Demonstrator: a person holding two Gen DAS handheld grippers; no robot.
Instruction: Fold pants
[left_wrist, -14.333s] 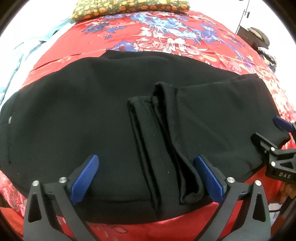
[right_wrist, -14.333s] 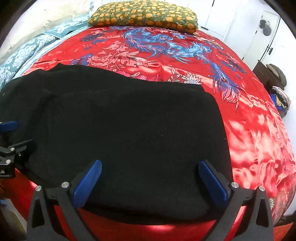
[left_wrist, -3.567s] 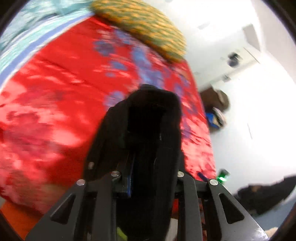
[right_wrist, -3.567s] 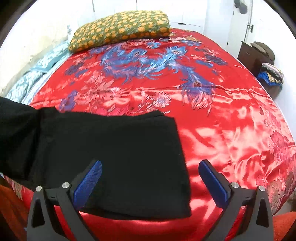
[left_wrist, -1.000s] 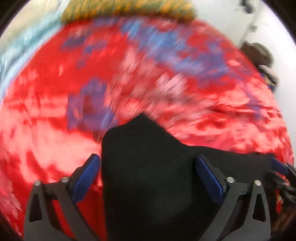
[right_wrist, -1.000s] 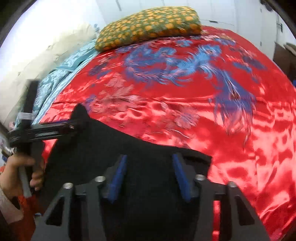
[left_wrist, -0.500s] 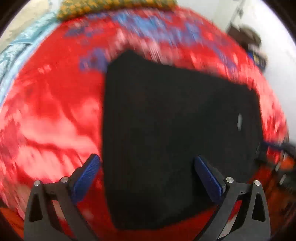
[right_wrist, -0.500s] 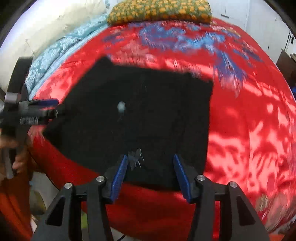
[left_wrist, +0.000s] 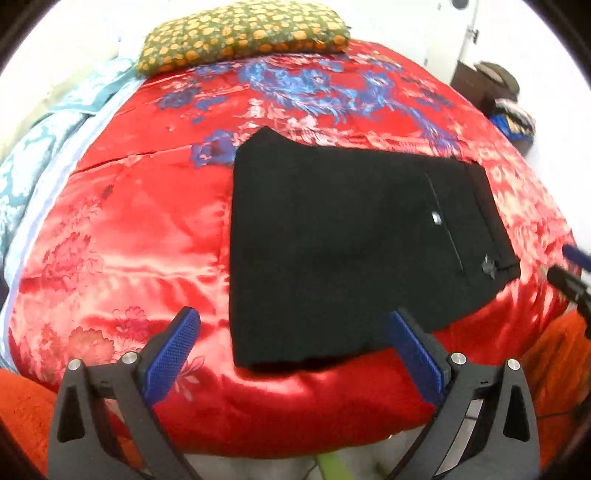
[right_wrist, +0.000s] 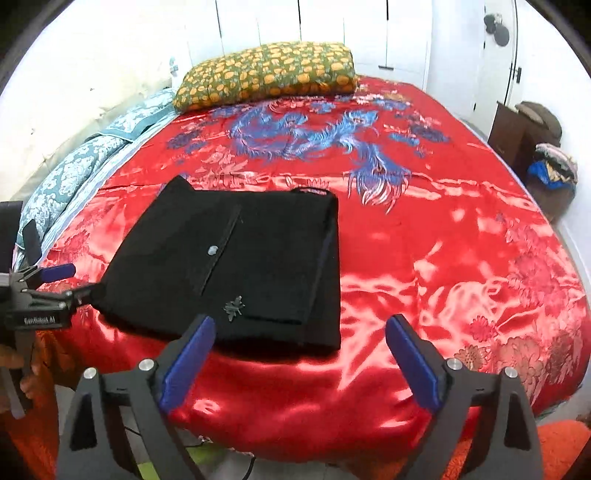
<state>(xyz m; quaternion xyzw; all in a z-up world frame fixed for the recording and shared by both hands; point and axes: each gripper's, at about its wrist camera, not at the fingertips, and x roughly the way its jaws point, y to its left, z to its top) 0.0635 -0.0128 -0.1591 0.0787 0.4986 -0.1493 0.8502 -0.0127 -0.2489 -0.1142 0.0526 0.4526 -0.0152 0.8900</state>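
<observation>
While we look down along our tongs, both pairs stand spread wide with nothing between them. Our left gripper hangs above the near edge of the bed, and its blue pads touch no cloth. Our right gripper has just been opening its jaws, and now its blue pads are wide apart over bare red cover, with no cloth between them.

Just past the tongs lie the black pants, folded into a flat, neat block. They rest on the shiny red bedspread, near its front edge and a bit to our left side. We can see a pocket seam with a small pale button on top. In the right view, the left gripper's tip looks close to the near left corner of the pants, but we cannot tell if it touches.

Farther off, blue birds and flowers are sewn on the red cover. At the far end sits a green pillow with orange spots, and a light blue quilt lies along the left side.
</observation>
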